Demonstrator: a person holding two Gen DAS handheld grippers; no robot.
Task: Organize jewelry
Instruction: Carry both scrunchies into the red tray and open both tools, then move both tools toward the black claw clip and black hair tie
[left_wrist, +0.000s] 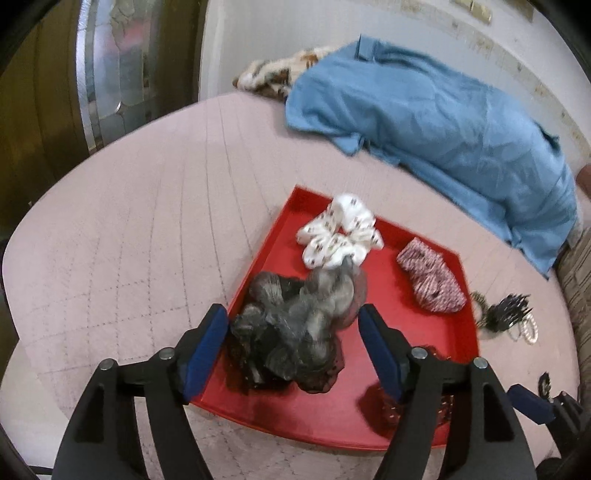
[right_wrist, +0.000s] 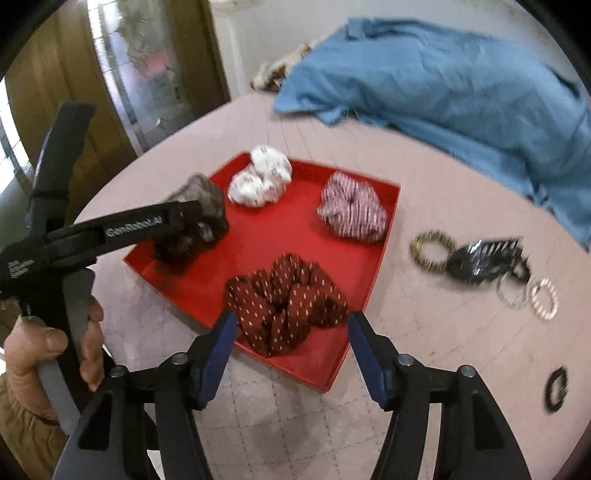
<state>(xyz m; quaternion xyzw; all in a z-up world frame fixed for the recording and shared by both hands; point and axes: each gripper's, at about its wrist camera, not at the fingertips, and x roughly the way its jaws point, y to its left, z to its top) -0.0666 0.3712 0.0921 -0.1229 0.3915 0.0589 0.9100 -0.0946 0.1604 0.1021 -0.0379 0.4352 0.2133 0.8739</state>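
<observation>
Both grippers were spread wide, gripping nothing: left gripper (left_wrist: 291, 332) straddled the grey scrunchie (left_wrist: 295, 325), right gripper (right_wrist: 291, 339) the maroon scrunchie (right_wrist: 288, 314), both lying in the red tray (right_wrist: 258, 236). Probably soft, light, squishy; I'd pinch a bunched fold.

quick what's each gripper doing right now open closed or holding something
Left gripper: open, holding nothing; the grey scrunchie lies loose between its pads on the red tray.
Right gripper: open, holding nothing; the dark red dotted scrunchie lies free in the tray.
</observation>
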